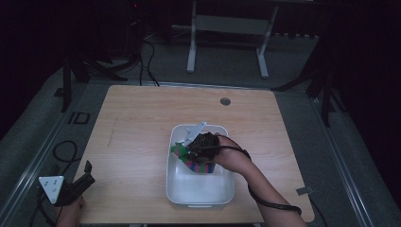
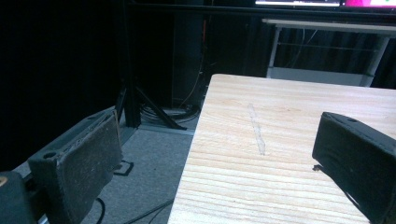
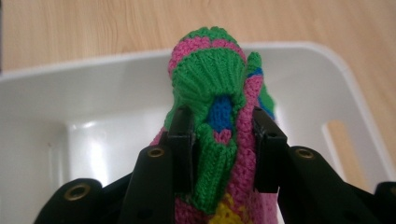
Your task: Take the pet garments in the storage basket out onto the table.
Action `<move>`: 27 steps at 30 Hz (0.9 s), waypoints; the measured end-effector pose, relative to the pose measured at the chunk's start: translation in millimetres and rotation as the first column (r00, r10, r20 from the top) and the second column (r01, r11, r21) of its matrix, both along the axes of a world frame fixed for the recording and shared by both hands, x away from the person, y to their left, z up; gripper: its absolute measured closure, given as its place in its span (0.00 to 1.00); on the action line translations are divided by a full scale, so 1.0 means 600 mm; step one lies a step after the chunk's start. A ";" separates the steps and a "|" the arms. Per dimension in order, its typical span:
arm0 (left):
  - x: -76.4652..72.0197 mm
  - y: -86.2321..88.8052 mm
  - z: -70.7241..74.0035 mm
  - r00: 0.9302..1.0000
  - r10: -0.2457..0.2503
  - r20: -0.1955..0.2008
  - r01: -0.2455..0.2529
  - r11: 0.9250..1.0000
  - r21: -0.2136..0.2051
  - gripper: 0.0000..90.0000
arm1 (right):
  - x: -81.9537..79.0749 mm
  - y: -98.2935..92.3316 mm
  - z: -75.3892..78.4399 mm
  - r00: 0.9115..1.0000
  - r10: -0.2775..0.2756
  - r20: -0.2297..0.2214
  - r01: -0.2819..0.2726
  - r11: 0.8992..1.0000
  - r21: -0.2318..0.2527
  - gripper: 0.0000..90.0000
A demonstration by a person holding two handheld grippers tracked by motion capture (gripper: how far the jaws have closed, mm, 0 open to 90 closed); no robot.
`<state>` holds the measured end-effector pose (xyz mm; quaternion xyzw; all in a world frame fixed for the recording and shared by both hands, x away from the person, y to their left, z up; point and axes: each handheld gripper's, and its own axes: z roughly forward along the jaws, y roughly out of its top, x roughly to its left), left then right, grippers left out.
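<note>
I am pinching the striped green-pink knitted sock (image 3: 219,93) in my right gripper (image 3: 223,140) over the white plastic bin (image 1: 198,191); my left gripper (image 2: 224,168), jaws wide and empty, is idling well apart.

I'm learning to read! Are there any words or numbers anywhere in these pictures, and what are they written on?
"ID": pale letters on the grey floor, left of the wooden table.
Monitor strip at the top edge of the left gripper view: bright, nothing readable.
No writing shows on the white bin, the knitted toy, or the right tongs holding it.
</note>
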<state>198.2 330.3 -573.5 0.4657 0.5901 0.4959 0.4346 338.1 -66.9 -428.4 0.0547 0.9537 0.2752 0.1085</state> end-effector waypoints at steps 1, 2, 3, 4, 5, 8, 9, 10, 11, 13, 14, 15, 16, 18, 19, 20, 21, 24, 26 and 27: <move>0.000 0.000 0.000 1.000 0.000 0.000 0.000 1.000 0.000 0.02 | 0.000 -0.002 0.009 1.000 0.001 0.002 -0.001 1.000 0.011 0.74; 0.000 0.000 0.000 1.000 0.000 0.000 0.000 1.000 0.000 0.02 | 0.000 -0.005 0.017 1.000 0.002 0.009 -0.002 1.000 0.020 0.74; 0.000 0.000 0.000 1.000 0.000 0.000 0.000 1.000 0.000 0.02 | -0.001 -0.007 0.026 1.000 -0.007 0.014 0.007 0.999 0.035 0.74; 0.000 0.000 0.000 1.000 0.000 0.000 0.000 1.000 0.000 0.02 | -0.001 -0.007 0.026 1.000 -0.007 0.014 0.007 0.999 0.035 0.74; 0.000 0.000 0.000 1.000 0.000 0.000 0.000 1.000 0.000 0.02 | -0.002 -0.010 0.034 1.000 -0.007 0.018 0.006 0.999 0.044 0.74; 0.000 0.000 0.000 1.000 0.000 -0.001 0.000 1.000 -0.002 0.02 | -0.004 -0.021 0.064 0.999 -0.014 0.040 0.011 0.997 0.074 0.74; 0.000 0.000 0.000 1.000 0.000 0.000 0.000 1.000 -0.002 0.02 | -0.005 -0.028 0.079 0.999 -0.018 0.050 0.014 0.996 0.090 0.74; 0.000 0.000 0.000 1.000 0.000 0.000 0.000 1.000 -0.002 0.02 | -0.005 -0.030 0.084 0.998 -0.019 0.051 0.014 0.995 0.094 0.74; 0.000 0.000 0.000 1.000 0.001 0.000 -0.001 1.000 -0.002 0.02 | -0.005 -0.030 0.084 0.998 -0.019 0.051 0.014 0.995 0.094 0.74; 0.000 0.000 0.000 1.000 0.001 -0.001 -0.001 1.000 0.000 0.02 | -0.006 -0.043 0.107 0.997 -0.027 0.067 0.019 0.993 0.115 0.74; 0.000 0.000 0.000 1.000 0.002 0.000 -0.002 1.000 -0.001 0.02 | -0.006 -0.043 0.107 0.997 -0.027 0.067 0.019 0.993 0.115 0.74; 0.000 0.000 0.000 1.000 0.001 0.000 -0.001 1.000 -0.001 0.02 | -0.006 -0.047 0.112 0.997 -0.031 0.075 0.022 0.993 0.119 0.74; 0.000 0.000 0.000 1.000 0.002 0.000 -0.002 1.000 -0.001 0.02 | -0.006 -0.052 0.118 0.996 -0.038 0.081 0.028 0.992 0.124 0.74; 0.000 0.000 0.000 1.000 0.002 0.000 -0.002 1.000 -0.002 0.02 | -0.006 -0.071 0.134 0.994 -0.059 0.095 0.045 0.989 0.141 0.74; 0.001 0.000 0.000 1.000 0.003 0.001 -0.003 1.000 -0.003 0.02 | -0.006 -0.071 0.134 0.994 -0.059 0.095 0.045 0.989 0.141 0.74; 0.001 0.000 0.000 1.000 0.003 0.000 -0.003 1.000 -0.004 0.02 | -0.006 -0.077 0.138 0.993 -0.068 0.098 0.054 0.988 0.142 0.74; 0.000 0.000 0.000 1.000 0.003 0.000 -0.003 1.000 -0.003 0.02 | -0.005 -0.087 0.142 0.992 -0.078 0.102 0.063 0.987 0.146 0.74; 0.001 0.000 0.000 1.000 0.004 0.000 -0.004 1.000 -0.003 0.02 | -0.002 -0.110 0.150 0.988 -0.106 0.110 0.088 0.984 0.154 0.74; 0.001 0.000 0.000 1.000 0.005 0.000 -0.005 1.000 -0.004 0.02 | 0.001 -0.128 0.154 0.986 -0.125 0.112 0.106 0.981 0.160 0.74; 0.001 0.000 0.000 1.000 0.005 -0.001 -0.005 1.000 -0.004 0.02 | 0.002 -0.137 0.156 0.985 -0.134 0.111 0.116 0.980 0.160 0.74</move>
